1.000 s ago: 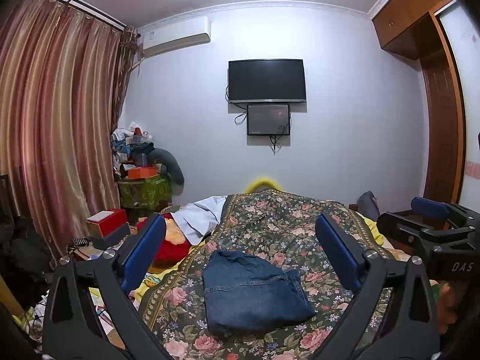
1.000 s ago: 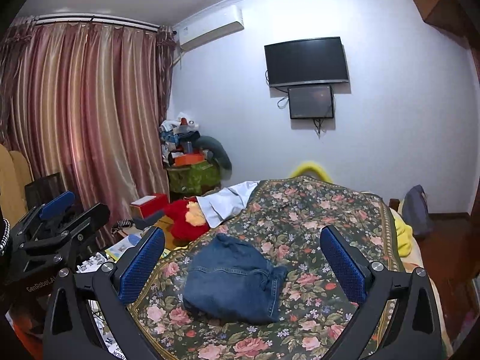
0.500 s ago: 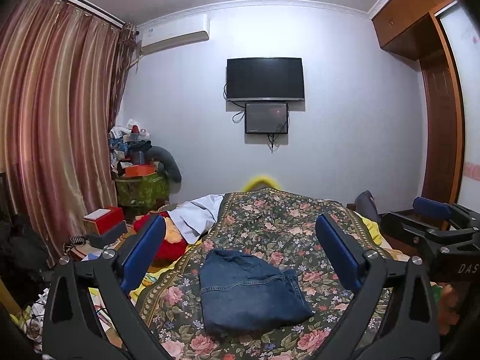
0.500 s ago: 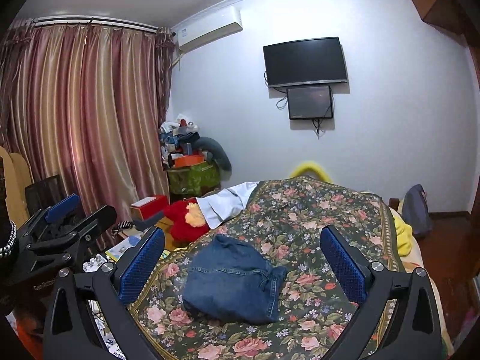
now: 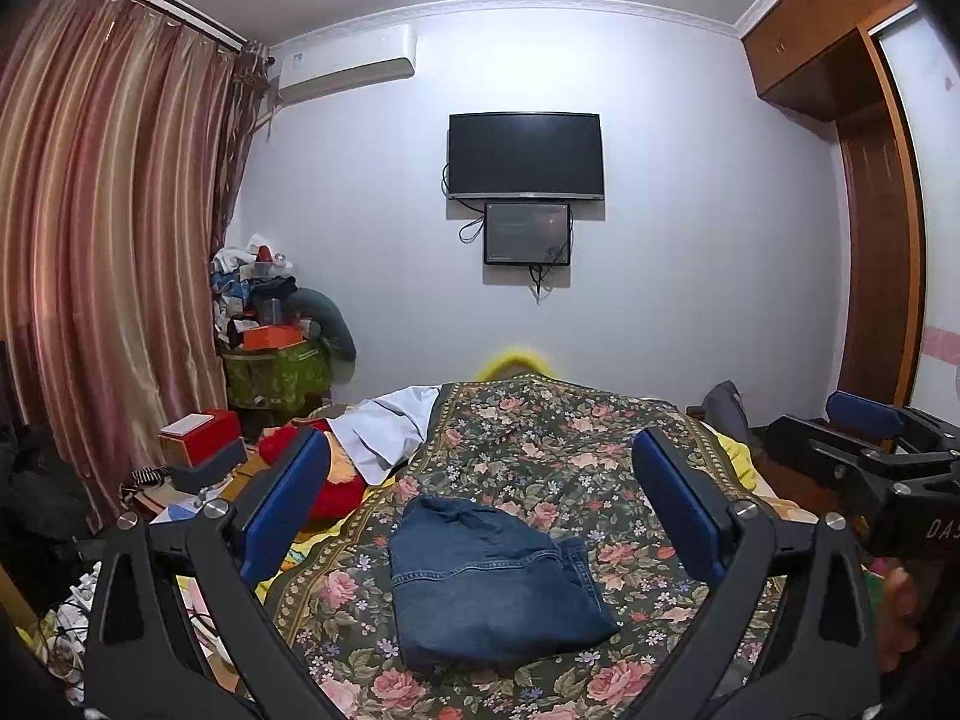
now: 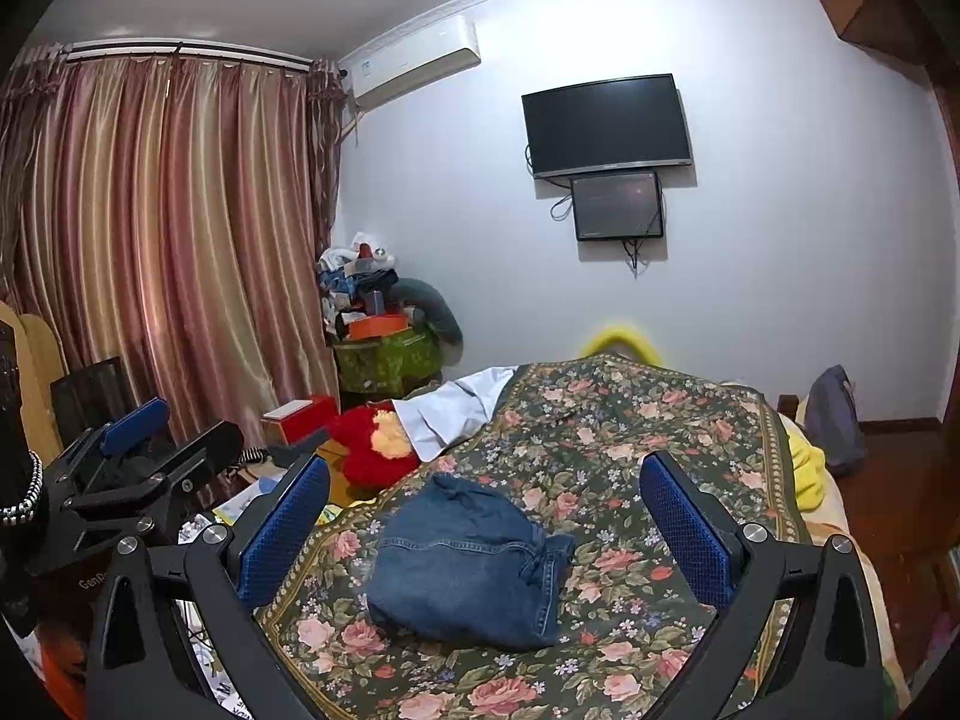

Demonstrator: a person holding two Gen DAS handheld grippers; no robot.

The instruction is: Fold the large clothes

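Folded jeans (image 5: 492,582) on the floral bedspread (image 5: 576,444).
Left tool (image 5: 480,510) and right tool (image 6: 483,516) held level above them, both released, empty.

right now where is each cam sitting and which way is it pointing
Left wrist: on the left claw, looking along its open blue fingers over the floral bedspread at the folded jeans and wall TV; the right claw shows at right.
Right wrist: on the right claw, facing the same way from further right, fingers open; the left claw shows at left.
Shared: jeans, bedspread, TV, curtains.
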